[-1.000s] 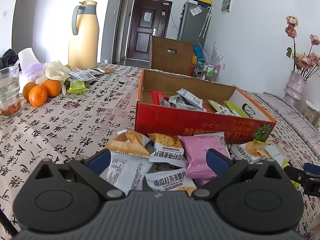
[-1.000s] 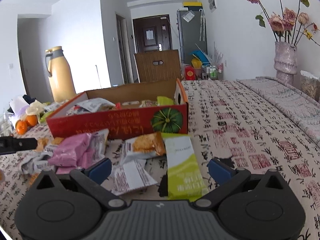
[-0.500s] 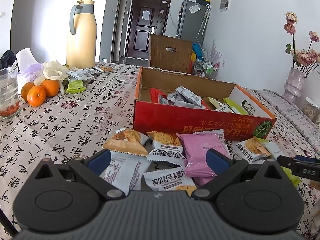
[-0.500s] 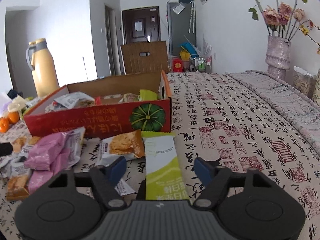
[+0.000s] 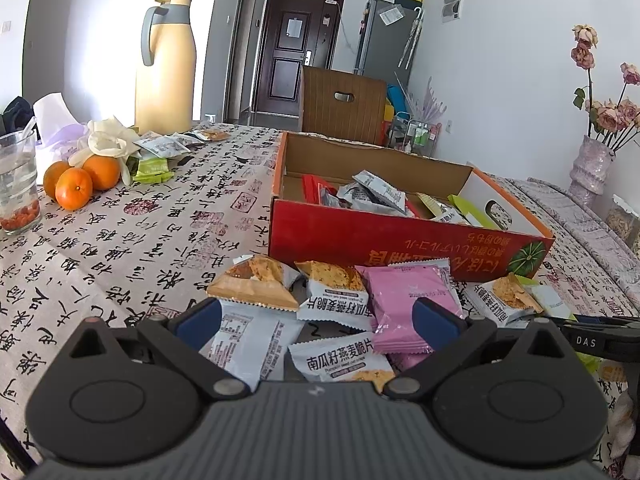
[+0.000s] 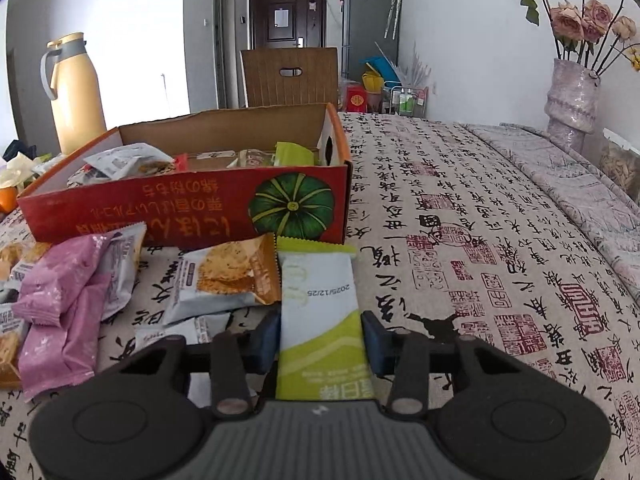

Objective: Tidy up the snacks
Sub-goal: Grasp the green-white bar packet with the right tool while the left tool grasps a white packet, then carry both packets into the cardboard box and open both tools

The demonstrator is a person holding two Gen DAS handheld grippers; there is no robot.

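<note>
Matt printed cloth covers the table (image 6: 460,216); red box (image 6: 160,208) is cardboard with glossy print; green packet (image 6: 320,312) is smooth plastic film; grippers' bodies matt black plastic.

You get bright daylight in both views, from the far left. The white wall behind the yellow flask (image 5: 166,68) is blown out to pure glare in the left view. Shadows under the red box (image 6: 184,208) and the snack packets (image 5: 332,296) are soft and short. Fisheye bending curves the door (image 5: 298,56), the walls and the tablecloth (image 6: 480,220) edge; the corners go black. Focus is sharp at mid-table. The glass (image 5: 18,184) at the left rim is slightly smeared.
</note>
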